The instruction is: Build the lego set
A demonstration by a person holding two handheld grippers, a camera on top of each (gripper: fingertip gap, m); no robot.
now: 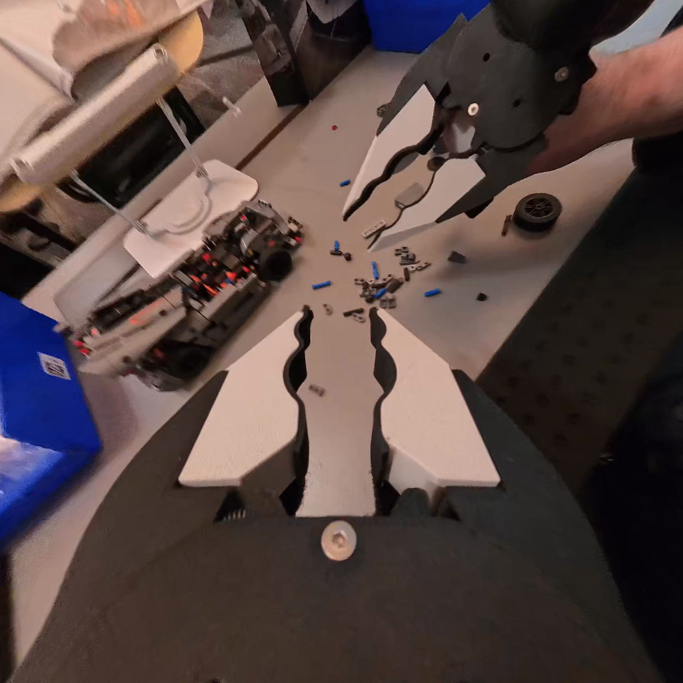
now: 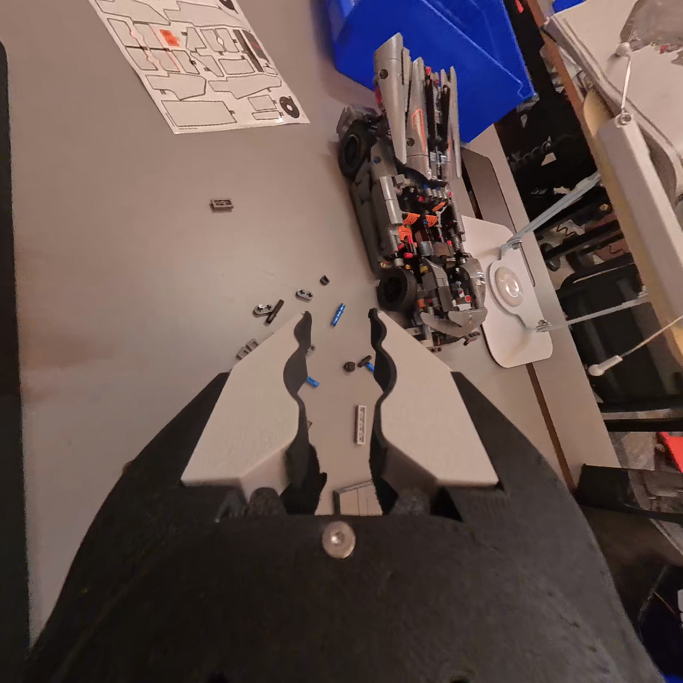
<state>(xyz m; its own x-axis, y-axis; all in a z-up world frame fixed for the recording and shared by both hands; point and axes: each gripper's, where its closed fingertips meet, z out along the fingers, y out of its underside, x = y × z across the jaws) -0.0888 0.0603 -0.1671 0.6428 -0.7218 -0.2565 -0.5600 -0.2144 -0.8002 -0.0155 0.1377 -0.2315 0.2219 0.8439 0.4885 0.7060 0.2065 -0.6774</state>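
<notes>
We hold both grippers, left [image 1: 337, 314] and right [image 2: 337, 317], fingers spread and empty, over a grey table [image 2: 129, 258] strewn with small Lego pieces [image 1: 380, 284], beside a part-built Lego car [image 2: 417, 229], sticker sheet [image 2: 199, 63] and blue bins [image 2: 436, 48].

Grey table [image 2: 148, 229]: lego car [image 2: 417, 229], sticker sheet [image 2: 199, 63], loose wheel [image 1: 537, 212], scattered small pieces [image 1: 380, 284].

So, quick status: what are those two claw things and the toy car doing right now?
Left gripper open, empty. Right gripper open, empty, above loose pieces. Lego car half-built on table. Nothing blocking.
</notes>
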